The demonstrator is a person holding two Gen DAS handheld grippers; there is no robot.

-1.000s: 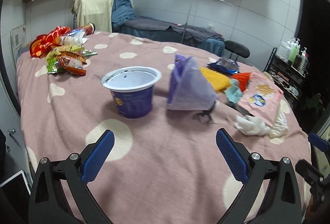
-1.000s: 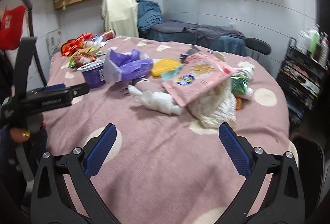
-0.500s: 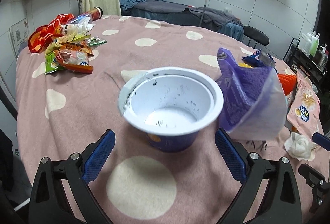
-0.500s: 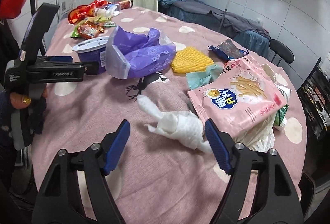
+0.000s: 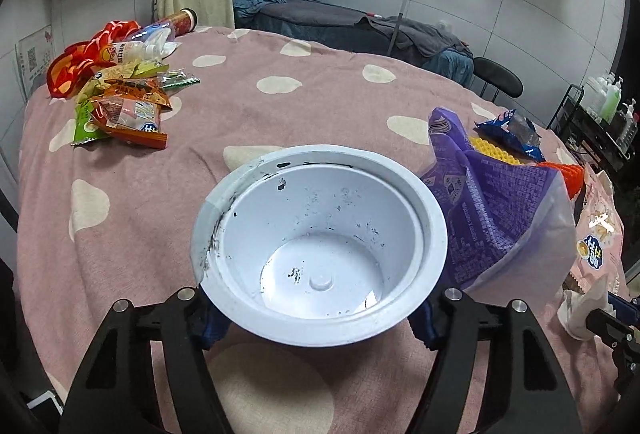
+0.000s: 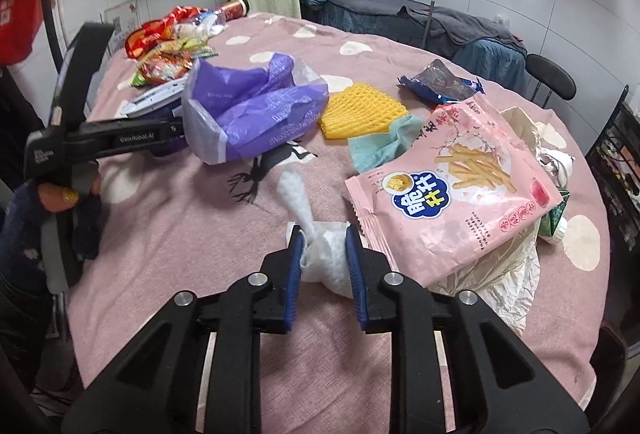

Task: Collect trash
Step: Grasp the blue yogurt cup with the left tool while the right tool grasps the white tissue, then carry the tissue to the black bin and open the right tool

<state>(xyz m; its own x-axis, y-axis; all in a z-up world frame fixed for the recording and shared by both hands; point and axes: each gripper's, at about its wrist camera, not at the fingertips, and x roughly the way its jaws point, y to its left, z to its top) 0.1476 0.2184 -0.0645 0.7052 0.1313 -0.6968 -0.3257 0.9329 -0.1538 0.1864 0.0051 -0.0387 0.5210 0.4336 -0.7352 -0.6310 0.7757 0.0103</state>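
Crumpled white tissue [image 6: 326, 254] is pinched by the closing right tongs [image 6: 322, 254]; empty noodle cup [image 5: 320, 254] is straddled by the closing left tongs [image 5: 320, 318].

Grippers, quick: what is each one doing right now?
Left gripper: closing around the cup; pads hidden under its rim, contact cannot be told.
Right gripper: closing on the tissue, pads pressing it.

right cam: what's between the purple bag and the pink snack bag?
Right wrist view: a yellow foam net and a teal cloth lie between the purple bag and the pink snack bag.
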